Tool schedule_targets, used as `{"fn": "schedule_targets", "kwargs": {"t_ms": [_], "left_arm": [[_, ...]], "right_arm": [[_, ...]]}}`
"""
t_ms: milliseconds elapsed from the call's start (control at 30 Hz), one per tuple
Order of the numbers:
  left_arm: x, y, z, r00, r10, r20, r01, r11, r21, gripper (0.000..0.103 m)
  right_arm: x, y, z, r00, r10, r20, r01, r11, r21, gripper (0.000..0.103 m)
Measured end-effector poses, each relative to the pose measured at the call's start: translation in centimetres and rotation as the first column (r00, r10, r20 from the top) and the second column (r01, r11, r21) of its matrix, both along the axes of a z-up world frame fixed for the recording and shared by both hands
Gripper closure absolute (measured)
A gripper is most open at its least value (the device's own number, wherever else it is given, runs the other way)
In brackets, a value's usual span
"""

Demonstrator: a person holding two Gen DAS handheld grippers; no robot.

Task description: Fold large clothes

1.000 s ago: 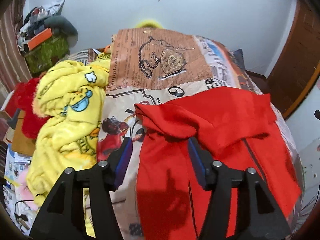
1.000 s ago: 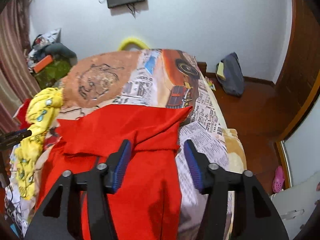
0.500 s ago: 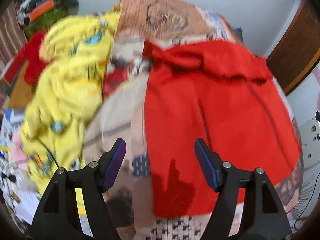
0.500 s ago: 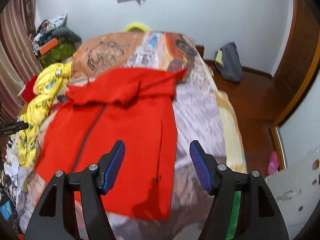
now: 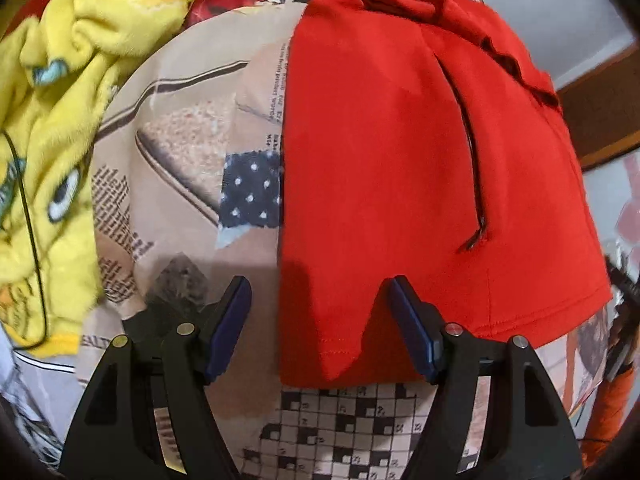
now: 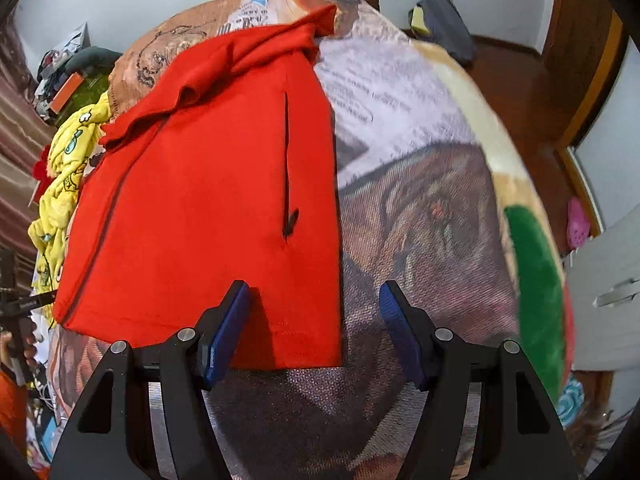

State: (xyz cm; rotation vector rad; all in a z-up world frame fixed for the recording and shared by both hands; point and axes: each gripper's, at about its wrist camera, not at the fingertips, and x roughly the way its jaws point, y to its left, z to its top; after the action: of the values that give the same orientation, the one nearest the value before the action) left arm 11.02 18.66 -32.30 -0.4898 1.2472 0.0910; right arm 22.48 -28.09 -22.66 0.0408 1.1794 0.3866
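Note:
A large red garment (image 5: 380,160) lies flat on the bed, its far end folded back on itself into a bunched band. It also shows in the right wrist view (image 6: 208,200). My left gripper (image 5: 320,320) is open and empty, straddling the garment's near left hem corner. My right gripper (image 6: 314,320) is open and empty, straddling the near right hem corner. A dark slit with a cord runs down the garment's right part.
A printed bedspread (image 5: 180,140) covers the bed. A yellow fleece blanket (image 5: 52,100) is heaped on the left. Wooden floor (image 6: 520,92) with a dark bag (image 6: 444,20) lies right of the bed. A clutter pile (image 6: 68,76) sits at far left.
Both grippers have pulled back from the folded far end to the near hem, staying open. The garment has not moved.

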Motion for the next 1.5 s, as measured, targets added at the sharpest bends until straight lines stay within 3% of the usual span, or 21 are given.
{"fn": "schedule_targets", "kwargs": {"t_ms": [100,167,267,300,333,367,567,867,1000,1300,1500], "left_arm": [[-0.4,0.0,-0.1,0.999,0.030,0.024,-0.029,0.997,-0.067,0.033],[-0.6,-0.4,0.0,0.998,0.040,0.046,-0.036,0.996,-0.082,0.035],[-0.8,-1.7,0.4,0.996,0.004,0.084,0.003,0.996,-0.086,0.065],[-0.7,-2.1,0.7,0.996,-0.001,0.091,0.009,0.996,-0.094,0.079],[-0.6,-2.3,0.8,0.996,-0.004,0.090,0.012,0.996,-0.087,0.092],[-0.4,-2.7,1.2,0.996,-0.016,0.085,0.021,0.998,-0.057,0.098],[1.3,-2.2,5.9,0.982,-0.031,0.189,0.031,1.000,0.005,0.099],[5.6,-0.4,14.1,0.922,-0.024,0.388,0.006,0.999,0.046,0.100],[9.1,-0.1,16.8,0.893,-0.029,0.448,-0.001,0.998,0.068,0.100],[16.7,1.4,20.5,0.857,-0.026,0.515,-0.075,0.982,0.173,0.100],[22.5,4.0,20.3,0.845,0.048,0.532,-0.161,0.972,0.169,0.100]], "right_arm": [[-0.2,0.4,0.0,1.000,0.010,0.016,-0.010,1.000,0.010,0.041],[-0.3,1.1,-0.1,0.999,0.029,0.017,-0.029,0.999,0.045,0.051],[-0.6,1.7,-0.2,0.998,0.042,0.036,-0.044,0.997,0.063,0.069],[-0.8,2.1,-0.3,0.998,0.050,0.041,-0.052,0.997,0.059,0.072],[-0.7,2.3,-0.3,0.997,0.059,0.045,-0.061,0.997,0.056,0.080],[-0.5,2.6,-0.2,0.996,0.075,0.043,-0.078,0.995,0.061,0.091],[0.3,2.9,2.0,0.990,0.092,0.104,-0.103,0.989,0.106,0.093],[4.3,3.5,6.7,0.975,0.085,0.206,-0.122,0.977,0.173,0.093],[6.4,4.7,8.7,0.958,0.102,0.267,-0.147,0.978,0.151,0.093],[14.6,6.9,12.4,0.930,0.042,0.365,-0.111,0.979,0.170,0.093],[20.5,8.5,11.9,0.932,-0.001,0.363,-0.063,0.985,0.162,0.093]]}}
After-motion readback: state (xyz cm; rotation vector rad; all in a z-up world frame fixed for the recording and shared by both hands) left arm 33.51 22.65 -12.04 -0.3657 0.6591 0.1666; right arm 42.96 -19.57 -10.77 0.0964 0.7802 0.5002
